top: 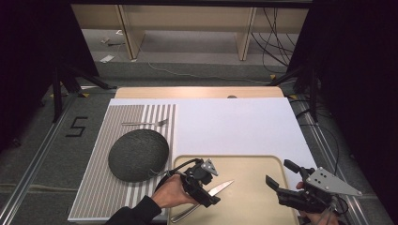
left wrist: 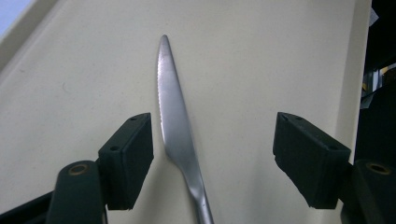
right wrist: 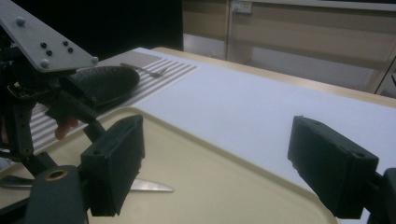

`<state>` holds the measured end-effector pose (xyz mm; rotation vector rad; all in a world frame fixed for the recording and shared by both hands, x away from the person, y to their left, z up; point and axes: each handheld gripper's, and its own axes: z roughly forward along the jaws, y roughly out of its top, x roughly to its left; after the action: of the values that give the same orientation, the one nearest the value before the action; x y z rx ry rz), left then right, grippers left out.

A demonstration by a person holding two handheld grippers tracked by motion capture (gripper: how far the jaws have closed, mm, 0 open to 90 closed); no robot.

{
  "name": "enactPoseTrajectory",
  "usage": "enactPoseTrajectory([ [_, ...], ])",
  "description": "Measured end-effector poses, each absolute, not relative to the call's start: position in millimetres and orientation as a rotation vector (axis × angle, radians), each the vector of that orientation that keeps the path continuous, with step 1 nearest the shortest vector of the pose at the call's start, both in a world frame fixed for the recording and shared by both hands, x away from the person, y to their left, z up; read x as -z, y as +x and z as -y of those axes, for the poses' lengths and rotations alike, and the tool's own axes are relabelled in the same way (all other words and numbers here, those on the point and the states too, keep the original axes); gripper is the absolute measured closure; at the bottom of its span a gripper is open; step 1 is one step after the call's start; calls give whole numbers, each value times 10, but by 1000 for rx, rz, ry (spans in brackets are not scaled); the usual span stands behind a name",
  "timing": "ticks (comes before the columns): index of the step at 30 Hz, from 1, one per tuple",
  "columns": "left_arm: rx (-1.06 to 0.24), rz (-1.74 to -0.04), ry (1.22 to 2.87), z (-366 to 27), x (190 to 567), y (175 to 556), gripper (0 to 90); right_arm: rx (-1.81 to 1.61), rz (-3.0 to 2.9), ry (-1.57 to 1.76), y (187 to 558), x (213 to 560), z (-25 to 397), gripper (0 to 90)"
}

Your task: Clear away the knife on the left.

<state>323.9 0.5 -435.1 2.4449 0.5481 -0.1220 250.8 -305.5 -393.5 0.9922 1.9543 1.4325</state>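
Two open black jaws of the left gripper (left wrist: 212, 156) straddle the slim steel table knife (left wrist: 175, 121) unheld, its long axis running straight ahead between them on the cream plastic tray (left wrist: 70, 60).

**Metal on matt plastic**

The knife (left wrist: 175, 121) is smooth, polished metal with a dull sheen. The tray (left wrist: 261, 56) looks like matt cream plastic. The bowl (top: 138, 154) is dark and rough-textured. The jaws' pads look like matt black foam.
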Motion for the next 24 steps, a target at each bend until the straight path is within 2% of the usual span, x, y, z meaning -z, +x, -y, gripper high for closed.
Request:
enactPoseTrajectory([
  [2,126,-540,2453,45,4363,3222,283,-1429,-1956,993,2509,3935,3055,195],
  [4,124,-519,2467,97,4377,3212,234,-1428,-1957,993,2510,3935,3053,196],
  [13,127,-469,2500,288,4455,3221,256,-1435,-1954,989,2507,3935,3055,196],
  [17,117,-457,2528,361,4517,3229,421,-1436,-1954,988,2508,3933,3057,196],
  [22,114,-461,2558,448,4571,3265,677,-1432,-1959,987,2512,3933,3048,196],
  [24,110,-486,2572,482,4584,3285,737,-1430,-1961,989,2512,3933,3051,196],
])
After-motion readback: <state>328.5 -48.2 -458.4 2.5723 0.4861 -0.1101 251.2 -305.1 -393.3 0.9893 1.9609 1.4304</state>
